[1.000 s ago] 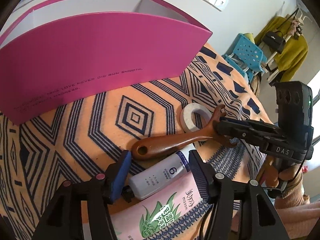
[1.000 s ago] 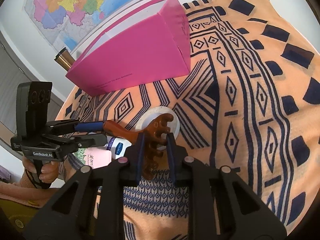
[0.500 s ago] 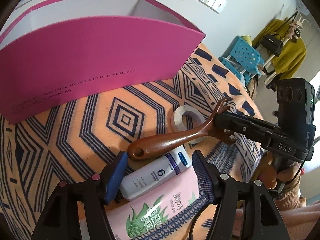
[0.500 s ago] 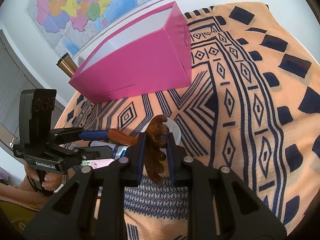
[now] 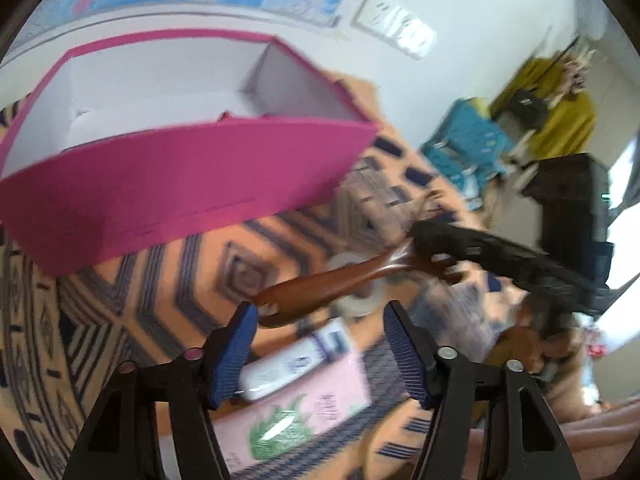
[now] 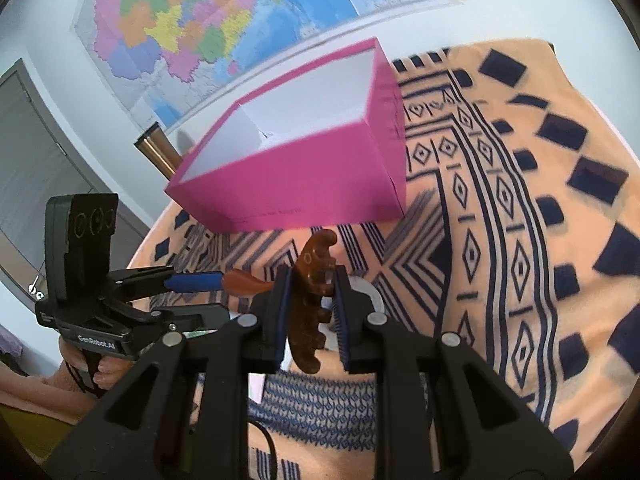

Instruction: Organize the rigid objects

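**Wooden scratcher gripped and held above the cloth**

Wooden back scratcher (image 6: 310, 300): glossy reddish-brown, curved clawed head with several prongs, small round mark on the head, long tapering handle with a rounded end and a hole near the tip (image 5: 320, 292). It hangs off the counter, over the patterned cloth (image 6: 500, 220), in front of the pink box (image 6: 304, 184).

Right hand-held gripper (image 6: 310, 304) clenched on the scratcher head, blue pads pressing both sides, prongs sticking out above and below the jaws. In the left wrist view the same hand-held gripper (image 5: 432, 248) comes in from the right edge, scratcher handle pointing back toward the left one.

Left hand-held gripper (image 5: 320, 344) released, jaws wide apart; the handle end sits just beside its left blue pad (image 5: 236, 344); contact unclear, frame blurred. Seen from the right wrist view (image 6: 192, 292) it sits at the left, held in a hand.

Below the scratcher on the cloth: white tape roll (image 5: 360, 296), white tube with blue label (image 5: 296, 360), pink packet with green leaf print (image 5: 296, 420) nearest the front edge. Tape roll also shows beside the right jaw (image 6: 366, 292).

Pink box stands open toward the counter's far edge, white inside, with a divider visible. Behind it a wall map (image 6: 224, 20) and a metal flask (image 6: 156, 152) at the box's far left corner.
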`<state>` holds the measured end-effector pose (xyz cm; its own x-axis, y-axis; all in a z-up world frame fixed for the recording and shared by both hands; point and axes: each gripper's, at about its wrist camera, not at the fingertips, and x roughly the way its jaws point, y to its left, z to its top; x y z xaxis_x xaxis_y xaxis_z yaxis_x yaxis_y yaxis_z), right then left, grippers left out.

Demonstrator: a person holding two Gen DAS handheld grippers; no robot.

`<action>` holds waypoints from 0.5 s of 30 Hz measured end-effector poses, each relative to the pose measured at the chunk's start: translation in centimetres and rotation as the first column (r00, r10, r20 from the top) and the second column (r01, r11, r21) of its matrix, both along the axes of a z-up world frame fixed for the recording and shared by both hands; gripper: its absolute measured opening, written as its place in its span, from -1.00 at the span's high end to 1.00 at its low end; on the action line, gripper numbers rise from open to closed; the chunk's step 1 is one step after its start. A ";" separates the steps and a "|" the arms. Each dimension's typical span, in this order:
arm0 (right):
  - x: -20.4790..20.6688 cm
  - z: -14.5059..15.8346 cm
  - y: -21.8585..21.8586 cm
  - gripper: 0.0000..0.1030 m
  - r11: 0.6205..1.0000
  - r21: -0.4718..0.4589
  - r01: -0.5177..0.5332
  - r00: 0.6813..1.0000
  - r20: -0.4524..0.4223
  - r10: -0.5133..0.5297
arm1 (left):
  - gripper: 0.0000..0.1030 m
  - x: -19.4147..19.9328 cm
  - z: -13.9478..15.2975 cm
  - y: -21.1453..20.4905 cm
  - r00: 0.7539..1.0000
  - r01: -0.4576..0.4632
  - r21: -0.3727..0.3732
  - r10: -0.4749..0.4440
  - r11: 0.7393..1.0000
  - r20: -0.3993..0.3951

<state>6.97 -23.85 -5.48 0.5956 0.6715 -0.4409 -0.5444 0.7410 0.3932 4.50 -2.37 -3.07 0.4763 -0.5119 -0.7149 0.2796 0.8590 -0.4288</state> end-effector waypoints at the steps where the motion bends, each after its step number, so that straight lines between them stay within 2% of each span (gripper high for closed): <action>1: 0.1 0.3 0.2 0.69 1.000 0.004 -0.019 1.000 0.003 0.019 | -0.24 -0.2 0.7 -0.2 1.000 0.003 -0.002 -0.003 1.000 0.021; 4: 0.0 1.3 2.0 0.76 0.998 -0.027 -0.054 0.998 0.033 0.055 | -0.24 -0.4 2.3 -1.0 0.997 0.007 0.039 -0.010 0.999 0.082; 8: 0.7 1.7 3.1 0.77 0.996 -0.040 -0.074 0.996 0.047 0.076 | -0.24 -0.3 2.2 -0.4 0.996 -0.013 0.056 0.008 0.998 0.089; 15: 2.0 0.8 2.4 0.78 0.999 -0.025 -0.048 0.999 0.008 0.049 | -0.24 0.8 -2.1 2.5 0.997 -0.069 0.061 0.071 0.996 -0.037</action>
